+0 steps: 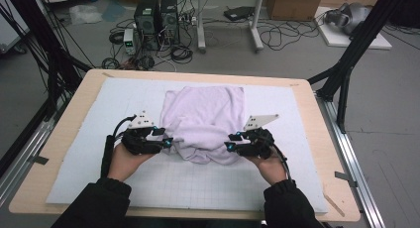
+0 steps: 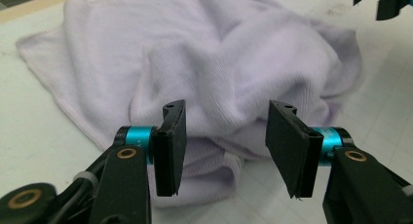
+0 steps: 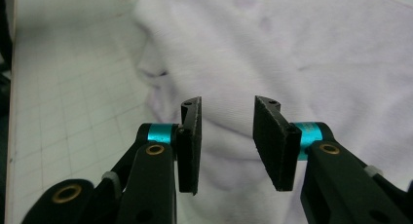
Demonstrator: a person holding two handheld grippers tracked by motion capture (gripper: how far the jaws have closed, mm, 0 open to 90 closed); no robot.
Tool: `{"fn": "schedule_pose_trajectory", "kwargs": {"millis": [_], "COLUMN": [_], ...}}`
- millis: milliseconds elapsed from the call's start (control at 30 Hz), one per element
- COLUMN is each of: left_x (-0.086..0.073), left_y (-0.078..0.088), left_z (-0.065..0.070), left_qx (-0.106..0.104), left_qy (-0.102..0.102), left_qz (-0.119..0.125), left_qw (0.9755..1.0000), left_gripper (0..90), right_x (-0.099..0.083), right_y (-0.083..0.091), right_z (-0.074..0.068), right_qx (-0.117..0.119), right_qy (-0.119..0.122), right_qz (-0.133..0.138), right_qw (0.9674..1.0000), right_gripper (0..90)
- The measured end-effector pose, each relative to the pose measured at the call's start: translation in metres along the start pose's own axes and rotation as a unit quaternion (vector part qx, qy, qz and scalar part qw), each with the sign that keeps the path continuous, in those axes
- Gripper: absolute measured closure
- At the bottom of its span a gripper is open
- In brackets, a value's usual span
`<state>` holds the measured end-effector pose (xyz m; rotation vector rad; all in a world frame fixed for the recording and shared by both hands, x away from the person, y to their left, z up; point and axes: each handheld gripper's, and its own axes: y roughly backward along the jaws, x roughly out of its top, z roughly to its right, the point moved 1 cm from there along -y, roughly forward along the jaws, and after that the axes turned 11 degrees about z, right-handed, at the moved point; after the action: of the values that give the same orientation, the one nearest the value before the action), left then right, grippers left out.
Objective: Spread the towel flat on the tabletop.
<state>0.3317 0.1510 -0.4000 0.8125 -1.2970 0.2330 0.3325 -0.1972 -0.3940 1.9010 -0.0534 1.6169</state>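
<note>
Since both the left tongs [image 2: 226, 151] and the right tongs [image 3: 226, 143] stand open with nothing pinched, flanking the near bunched edge of the lilac towel [image 1: 205, 121] on the bench [image 1: 59, 139], closing now could catch several layers, dragging the heap instead of one edge.

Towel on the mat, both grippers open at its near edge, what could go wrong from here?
1. The towel is bunched in thick folds at its near edge, so the left gripper may pinch several layers rather than one edge.
2. The right gripper faces plain cloth with no corner in sight; it might grab mid-fabric, and a fold would probably come out uneven.
</note>
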Motion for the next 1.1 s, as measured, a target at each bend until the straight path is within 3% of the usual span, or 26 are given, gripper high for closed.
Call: {"fn": "schedule_pose_trajectory", "kwargs": {"millis": [67, 100, 167, 200, 233, 300, 367, 433, 600, 733, 767, 833, 900, 967, 1000, 1100], "left_x": [-0.005, -0.007, -0.008, -0.009, -0.009, -0.011, -0.011, -0.01, -0.002, 0.009, 0.015, 0.017, 0.022, 0.024, 0.025, 0.024], "left_y": [-0.008, -0.019, -0.024, -0.037, -0.037, -0.046, -0.049, -0.047, -0.025, 0.002, 0.015, 0.021, 0.031, 0.038, 0.04, 0.037], "left_z": [0.0, 0.0, 0.001, 0.002, 0.002, 0.004, 0.003, 0.004, 0.004, 0.004, 0.004, 0.004, 0.006, 0.007, 0.008, 0.01], "left_qx": [-0.005, -0.024, -0.028, -0.023, -0.023, -0.01, -0.008, -0.006, -0.001, 0.012, 0.013, 0.014, 0.021, 0.023, 0.021, 0.025], "left_qy": [0.008, 0.01, 0.017, 0.023, 0.023, 0.021, 0.028, 0.027, 0.023, 0.025, 0.025, 0.027, 0.022, 0.017, 0.016, 0.008], "left_qz": [-0.008, -0.01, -0.007, -0.005, -0.005, -0.006, -0.002, -0.001, 0.006, 0.024, 0.035, 0.041, 0.044, 0.042, 0.04, 0.028], "left_qw": [0.9999, 0.9996, 0.9995, 0.9994, 0.9994, 0.9997, 0.9996, 0.9996, 0.9997, 0.9993, 0.999, 0.9987, 0.9986, 0.9987, 0.9989, 0.9993], "left_gripper": [52.6, 54.8, 55.3, 56.9, 60.8, 73.7, 80.0, 81.7, 82.8, 82.8, 83.2, 83.2, 83.2, 83.2, 83.2, 83.2], "right_x": [-0.009, -0.013, -0.017, -0.024, -0.026, -0.03, -0.033, -0.033, -0.027, -0.017, -0.015, -0.013, -0.011, -0.011, -0.011, -0.014], "right_y": [-0.013, -0.019, -0.025, -0.036, -0.041, -0.049, -0.056, -0.056, -0.045, -0.02, -0.006, 0.002, 0.025, 0.032, 0.045, 0.054], "right_z": [-0.008, -0.009, -0.01, -0.011, -0.01, -0.012, -0.013, -0.013, -0.014, -0.018, -0.019, -0.019, -0.017, -0.016, -0.012, -0.001], "right_qx": [0.012, 0.012, 0.01, 0.012, 0.011, 0.009, 0.007, 0.014, 0.033, 0.037, 0.038, 0.035, 0.031, 0.029, 0.022, 0.004], "right_qy": [-0.001, 0.002, 0.0, -0.002, -0.001, 0.005, 0.014, 0.01, 0.02, 0.038, 0.039, 0.039, 0.039, 0.038, 0.038, 0.031], "right_qz": [-0.015, -0.023, -0.029, -0.048, -0.055, -0.069, -0.081, -0.077, -0.071, -0.052, -0.041, -0.035, -0.02, -0.019, -0.018, -0.023], "right_qw": [0.9998, 0.9997, 0.9995, 0.9988, 0.9984, 0.9976, 0.9966, 0.9969, 0.9967, 0.9973, 0.9977, 0.998, 0.9985, 0.9987, 0.9988, 0.9993], "right_gripper": [61.9, 61.6, 61.6, 63.6, 63.7, 64.3, 77.7, 82.1, 84.8, 85.0, 85.1, 85.2, 85.3, 85.4, 85.4, 85.5]}}
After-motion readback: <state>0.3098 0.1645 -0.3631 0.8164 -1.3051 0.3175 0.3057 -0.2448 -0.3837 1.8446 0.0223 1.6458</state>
